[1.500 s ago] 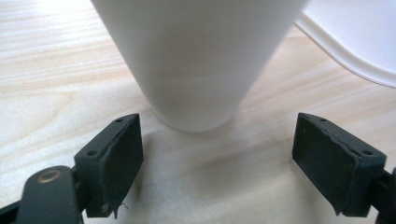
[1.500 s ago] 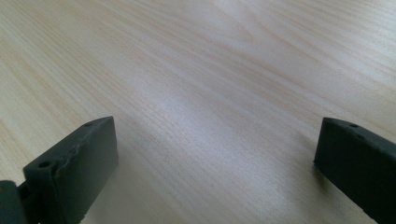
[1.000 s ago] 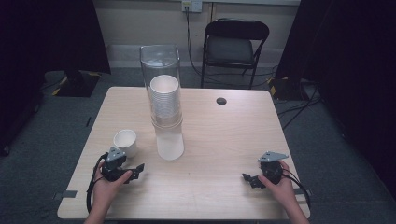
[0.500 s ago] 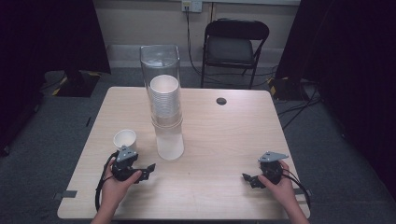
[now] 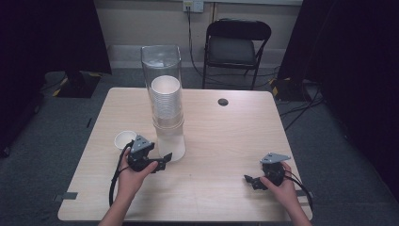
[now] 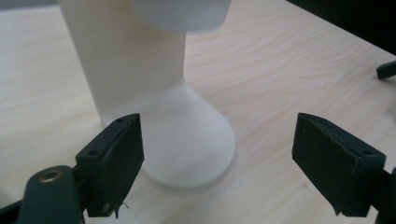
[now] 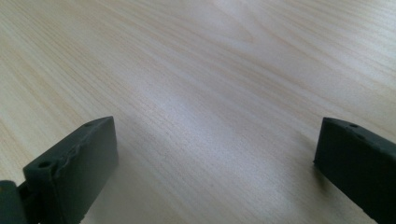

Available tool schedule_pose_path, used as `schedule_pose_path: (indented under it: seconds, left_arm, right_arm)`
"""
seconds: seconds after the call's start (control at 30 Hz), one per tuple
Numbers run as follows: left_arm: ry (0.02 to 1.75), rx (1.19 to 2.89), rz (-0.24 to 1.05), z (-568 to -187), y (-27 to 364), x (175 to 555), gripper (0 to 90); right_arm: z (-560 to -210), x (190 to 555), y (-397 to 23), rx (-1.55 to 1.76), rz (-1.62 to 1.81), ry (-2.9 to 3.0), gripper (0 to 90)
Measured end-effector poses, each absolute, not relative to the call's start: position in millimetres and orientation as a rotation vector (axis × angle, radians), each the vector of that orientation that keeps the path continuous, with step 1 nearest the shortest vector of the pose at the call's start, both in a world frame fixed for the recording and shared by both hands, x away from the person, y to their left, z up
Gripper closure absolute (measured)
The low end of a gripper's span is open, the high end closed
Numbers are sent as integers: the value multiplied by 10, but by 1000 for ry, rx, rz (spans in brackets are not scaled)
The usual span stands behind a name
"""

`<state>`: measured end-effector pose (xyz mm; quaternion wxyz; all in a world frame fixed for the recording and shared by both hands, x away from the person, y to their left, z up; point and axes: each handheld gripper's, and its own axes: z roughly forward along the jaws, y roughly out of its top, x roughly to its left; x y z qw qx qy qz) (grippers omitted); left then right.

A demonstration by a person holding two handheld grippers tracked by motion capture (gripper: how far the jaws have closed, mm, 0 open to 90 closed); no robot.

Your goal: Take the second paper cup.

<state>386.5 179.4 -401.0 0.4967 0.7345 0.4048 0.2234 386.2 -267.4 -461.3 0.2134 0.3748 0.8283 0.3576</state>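
High view: a pale wood-grain table (image 5: 226, 141) on grey carpet, a black folding chair (image 5: 237, 47) behind. The tall stack of white paper cups (image 5: 168, 117) stands just beyond the left gripper (image 5: 162, 163); a single white cup (image 5: 125, 139) sits beside it.

Left gripper view: jaws wide, empty, the stack's base (image 6: 187, 135) ahead between them.

Right gripper view: jaws wide over bare wood.

I see a black chair (image 5: 237, 49) behind the table (image 5: 226, 141), a dark round grommet (image 5: 223, 101) near its far edge, and cables (image 5: 301, 106) on the grey carpet.
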Motion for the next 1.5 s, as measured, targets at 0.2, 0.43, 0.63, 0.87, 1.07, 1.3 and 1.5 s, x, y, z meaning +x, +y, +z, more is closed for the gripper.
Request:
schedule_pose_path:
  seconds: [0.2,0.43,0.63,0.87,1.07,1.3,1.5]
  left_arm:
    - [992,1688,597,-3878,1684,3994,170]
    - [977,1657,670,-3760,1598,4086,183]
    - [987,1635,729,-3727,1585,4162,198]
    - [972,1624,788,-3749,1562,4209,241]
    - [984,1591,788,-3745,1558,4232,263]
    - [980,1593,786,-3776,1519,4277,286]
    - [965,1586,798,-3788,1507,4290,324]
  right_arm:
    - [-4613,3863,-2675,1038,993,2299,0]
    - [-4614,3864,-2675,1036,994,2299,0]
    - [-4613,3862,-2674,1040,992,2299,0]
    - [-4613,3863,-2674,1038,993,2299,0]
    - [-4613,3862,-2674,1041,992,2299,0]
    - [-4613,3863,-2674,1038,993,2299,0]
    - [-4613,3863,-2674,1039,993,2299,0]
